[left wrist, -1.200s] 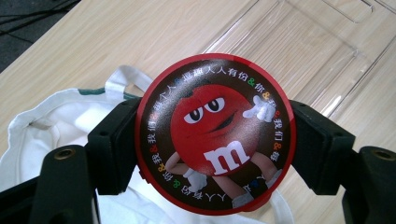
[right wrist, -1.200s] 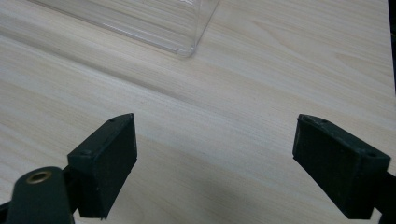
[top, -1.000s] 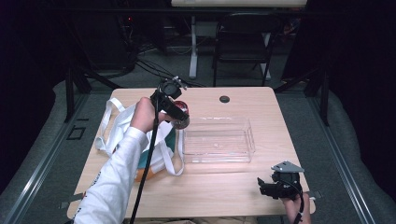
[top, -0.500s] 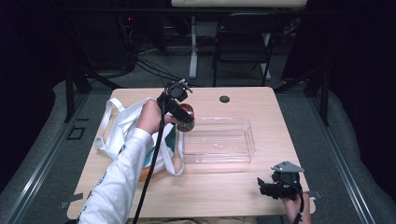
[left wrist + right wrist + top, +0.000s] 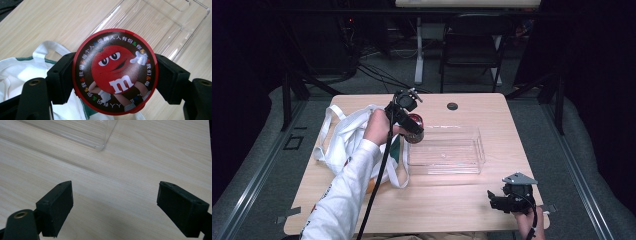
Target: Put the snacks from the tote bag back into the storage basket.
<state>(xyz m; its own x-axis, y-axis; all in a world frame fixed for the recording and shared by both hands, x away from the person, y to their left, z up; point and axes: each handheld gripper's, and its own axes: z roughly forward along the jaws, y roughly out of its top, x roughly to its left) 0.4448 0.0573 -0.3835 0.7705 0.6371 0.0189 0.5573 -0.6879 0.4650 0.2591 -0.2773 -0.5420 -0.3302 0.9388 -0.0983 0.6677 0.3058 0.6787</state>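
My left gripper [image 5: 413,131] is shut on a round red candy tin [image 5: 115,71] with a cartoon character and ringed lettering on its lid. In the high view the red candy tin [image 5: 415,121] hangs above the left end of a clear plastic tray [image 5: 447,150] at mid-table. In the left gripper view the clear plastic tray [image 5: 160,27] lies beyond the tin. A white tote bag [image 5: 347,135] with green trim lies to the tray's left; the white tote bag [image 5: 27,72] spreads under the tin. My right gripper [image 5: 115,207] is open over bare wood near the front right corner, right gripper [image 5: 492,200].
A light wooden table [image 5: 452,190] carries everything. A small black round thing [image 5: 452,106] sits near the far edge. The tray's corner [image 5: 100,146] lies just ahead of the right jaws. Chairs and cables stand beyond the table on a dark floor.
My left gripper has carried the red tin rightward from above the bag to the tray's left end. The right gripper has stayed where it was.
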